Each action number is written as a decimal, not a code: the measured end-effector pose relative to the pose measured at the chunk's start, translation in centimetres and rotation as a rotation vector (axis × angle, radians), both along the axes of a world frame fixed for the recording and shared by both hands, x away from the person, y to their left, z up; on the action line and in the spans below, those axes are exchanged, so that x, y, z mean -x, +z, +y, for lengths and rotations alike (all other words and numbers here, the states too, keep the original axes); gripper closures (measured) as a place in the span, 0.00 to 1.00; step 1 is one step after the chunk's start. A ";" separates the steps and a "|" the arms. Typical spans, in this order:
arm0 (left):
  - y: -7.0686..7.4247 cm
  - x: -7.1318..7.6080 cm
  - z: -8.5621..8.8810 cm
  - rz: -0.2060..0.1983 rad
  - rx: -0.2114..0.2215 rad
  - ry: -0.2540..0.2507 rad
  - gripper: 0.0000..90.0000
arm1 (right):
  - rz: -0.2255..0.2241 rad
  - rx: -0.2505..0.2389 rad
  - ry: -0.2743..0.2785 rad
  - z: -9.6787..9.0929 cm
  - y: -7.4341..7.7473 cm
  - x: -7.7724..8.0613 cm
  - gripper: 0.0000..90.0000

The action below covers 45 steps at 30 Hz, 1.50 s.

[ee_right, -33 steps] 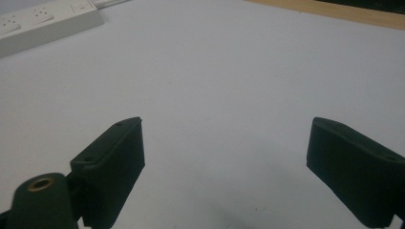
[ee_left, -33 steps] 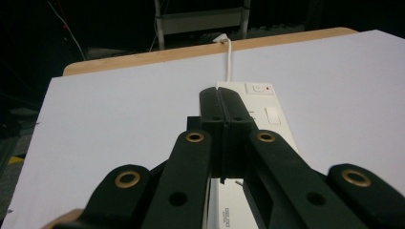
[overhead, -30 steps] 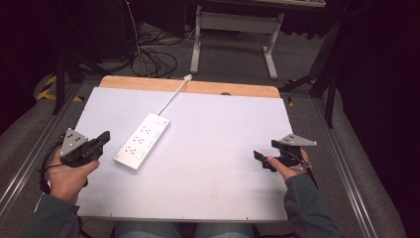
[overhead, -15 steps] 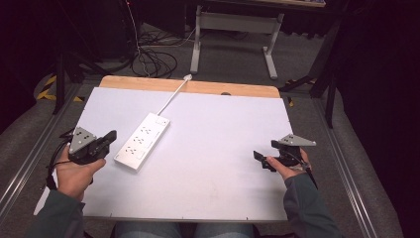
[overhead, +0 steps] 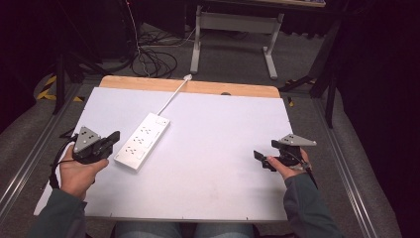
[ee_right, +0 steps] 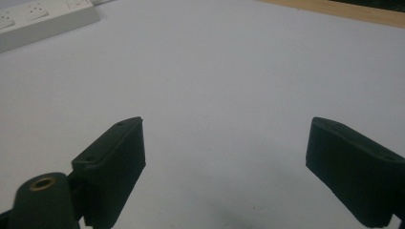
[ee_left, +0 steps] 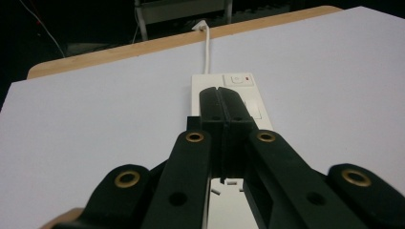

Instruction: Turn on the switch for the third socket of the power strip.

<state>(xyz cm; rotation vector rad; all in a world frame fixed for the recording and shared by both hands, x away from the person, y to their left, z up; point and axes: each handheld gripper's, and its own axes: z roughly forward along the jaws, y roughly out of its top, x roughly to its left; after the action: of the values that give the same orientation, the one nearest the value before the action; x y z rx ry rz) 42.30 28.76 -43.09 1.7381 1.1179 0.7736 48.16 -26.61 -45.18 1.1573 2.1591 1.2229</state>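
A white power strip [overhead: 142, 142] lies diagonally on the white table top [overhead: 213, 148], its white cable [overhead: 173, 94] running to the far edge. My left gripper [overhead: 115, 137] is held at the strip's near left end, jaws pressed together and empty. In the left gripper view the shut gripper [ee_left: 222, 102] points along the power strip [ee_left: 241, 83], just above its sockets. My right gripper [overhead: 257, 156] rests near the table's right side, far from the strip. Its jaws stand wide apart in the right gripper view [ee_right: 224, 143], with bare table between them and the power strip [ee_right: 43, 19] at top left.
A wooden strip [overhead: 198, 87] edges the table's far side. Beyond it on the floor are a tangle of black cables [overhead: 153, 59] and a grey desk frame [overhead: 233, 29]. Metal rails [overhead: 346, 163] run along both table sides.
My left gripper has moved right and forward, closing in on the near end of the power strip. The right gripper has stayed still.
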 end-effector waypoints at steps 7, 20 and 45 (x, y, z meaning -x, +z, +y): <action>-0.1 -0.1 -0.3 0.012 -0.002 -0.017 1.00 | 0.001 0.006 -0.001 0.1 -0.1 -0.1 0.15; -0.3 -0.6 -1.4 0.039 -0.030 -0.064 1.00 | 0.001 0.009 -0.001 0.1 -0.1 -0.1 0.15; -1.1 -1.6 -2.9 0.118 -0.075 -0.125 1.00 | 0.001 0.011 0.000 0.1 -0.1 -0.2 0.15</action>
<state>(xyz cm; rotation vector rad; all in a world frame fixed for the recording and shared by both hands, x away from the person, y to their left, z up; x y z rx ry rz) 43.90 25.90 -44.20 1.9183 1.0582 0.6506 48.32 -26.48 -45.25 1.1534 2.1641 1.2091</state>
